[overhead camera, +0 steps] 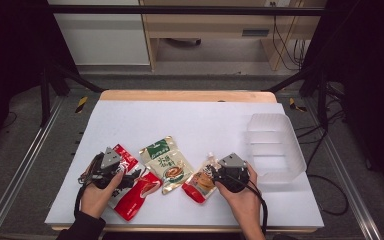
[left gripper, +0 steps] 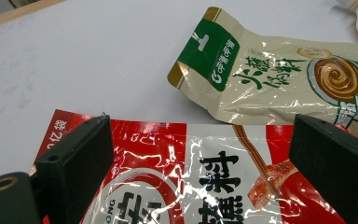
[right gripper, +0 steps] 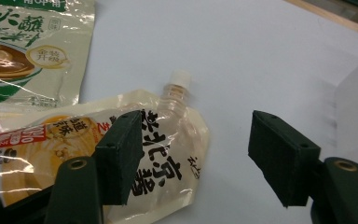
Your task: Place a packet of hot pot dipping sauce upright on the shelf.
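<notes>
Lowest in frame, my left hand-held gripper hovers with jaws spread over the red pouch at lower left, while my right hand-held gripper straddles, unclamped, the spouted pouch, readying a pickup from the worktop.

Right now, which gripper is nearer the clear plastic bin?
Right. The right gripper sits just left of the clear plastic bin; the left gripper is far across, over the red pouch.

Red pouch, spouted pouch: glossy crinkled plastic film; bin translucent plastic; table cover matt white.
</notes>
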The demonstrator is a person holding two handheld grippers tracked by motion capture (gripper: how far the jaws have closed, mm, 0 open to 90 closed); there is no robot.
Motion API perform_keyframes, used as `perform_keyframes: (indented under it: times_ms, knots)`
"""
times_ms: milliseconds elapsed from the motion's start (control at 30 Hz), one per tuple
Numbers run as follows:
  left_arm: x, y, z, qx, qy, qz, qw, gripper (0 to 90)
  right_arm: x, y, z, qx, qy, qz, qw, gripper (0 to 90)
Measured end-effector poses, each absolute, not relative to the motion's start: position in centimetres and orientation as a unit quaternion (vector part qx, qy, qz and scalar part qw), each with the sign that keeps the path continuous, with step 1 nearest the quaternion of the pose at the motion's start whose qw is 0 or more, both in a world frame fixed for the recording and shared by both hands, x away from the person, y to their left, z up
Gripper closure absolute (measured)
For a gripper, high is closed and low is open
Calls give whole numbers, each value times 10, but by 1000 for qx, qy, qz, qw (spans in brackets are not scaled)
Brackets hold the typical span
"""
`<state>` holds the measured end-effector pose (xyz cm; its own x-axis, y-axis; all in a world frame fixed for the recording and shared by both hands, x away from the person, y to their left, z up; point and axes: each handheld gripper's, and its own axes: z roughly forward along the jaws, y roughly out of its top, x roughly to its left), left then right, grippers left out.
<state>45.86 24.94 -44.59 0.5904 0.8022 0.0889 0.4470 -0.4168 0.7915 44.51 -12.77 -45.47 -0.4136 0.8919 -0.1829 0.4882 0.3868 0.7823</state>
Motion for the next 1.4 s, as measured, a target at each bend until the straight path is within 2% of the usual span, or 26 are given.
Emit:
perform_keyframes:
  times_ms: [300,933,1400]
  knots:
    - [458,246,-447,815,381,233,370,71,444,-132,-459,461,777,323,281,425]
    - [459,245,-447,821,374,237,360,81,453,-126,-467,463,792,305,255,393]
    - [459,243,-447,825,369,235,357,86,457,-130,-478,497,780,317,209,391]
